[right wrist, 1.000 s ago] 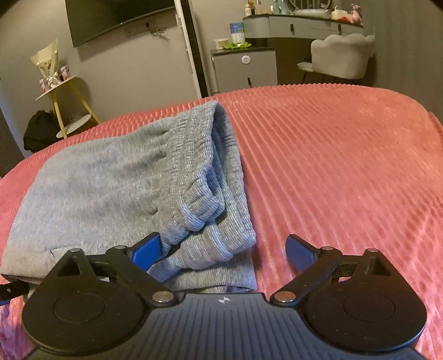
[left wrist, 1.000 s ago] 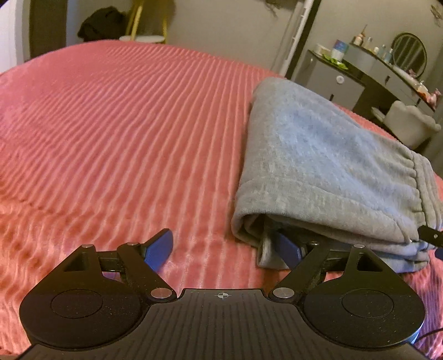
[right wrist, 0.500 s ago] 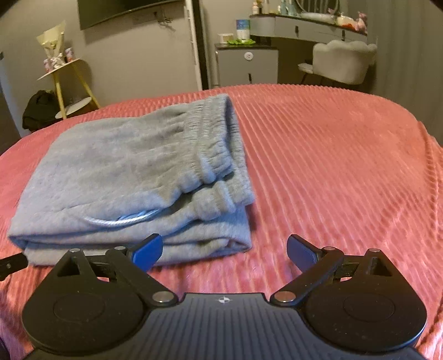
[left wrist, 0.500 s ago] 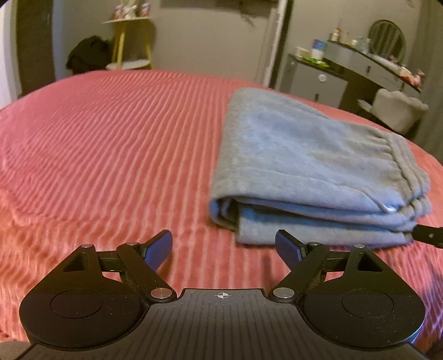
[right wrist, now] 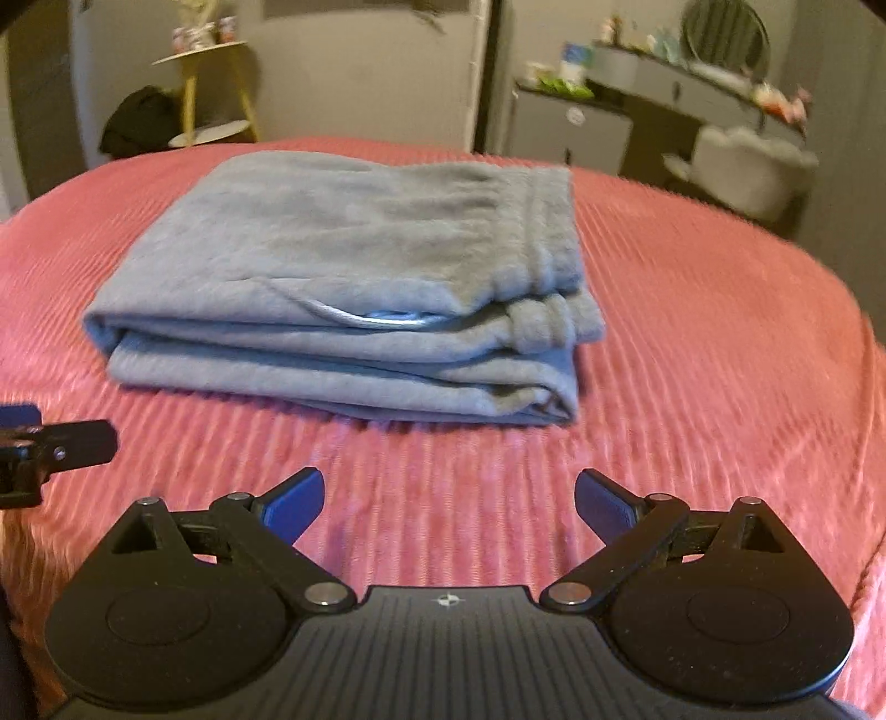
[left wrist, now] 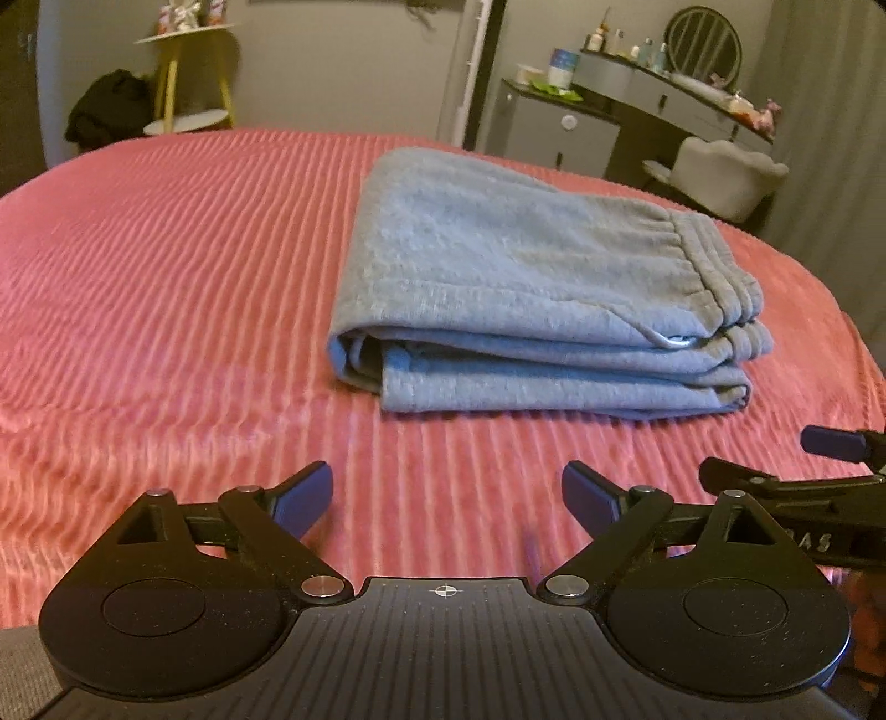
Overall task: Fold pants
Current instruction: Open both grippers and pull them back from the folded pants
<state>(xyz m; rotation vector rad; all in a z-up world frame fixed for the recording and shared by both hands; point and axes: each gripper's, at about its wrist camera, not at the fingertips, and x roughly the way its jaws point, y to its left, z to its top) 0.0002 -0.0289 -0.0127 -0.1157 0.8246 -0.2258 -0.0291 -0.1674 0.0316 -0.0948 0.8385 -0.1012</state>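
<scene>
Grey sweatpants (left wrist: 526, 288) lie folded into a thick stack on the pink ribbed bedspread (left wrist: 166, 266); the elastic waistband is on the stack's right side. In the right wrist view the same pants (right wrist: 354, 288) sit ahead, slightly left of centre. My left gripper (left wrist: 447, 493) hovers over bare bedspread short of the stack, its jaws opening with nothing between them. My right gripper (right wrist: 449, 501) stands open and empty, also short of the pants. Each gripper shows at the edge of the other's view: the right one's blue fingertip (left wrist: 830, 442) and the left one's fingertip (right wrist: 83, 443).
Beyond the bed stand a yellow-legged side table (left wrist: 183, 94) with dark clothing beside it, a grey cabinet (left wrist: 559, 130), a vanity desk with a round mirror (left wrist: 703, 39) and a white chair (left wrist: 720, 177). The bedspread's edge curves down at right.
Both grippers have pulled back from the folded pants, which they touched a second ago, and rolled level. The pants now lie free and farther off in both views.
</scene>
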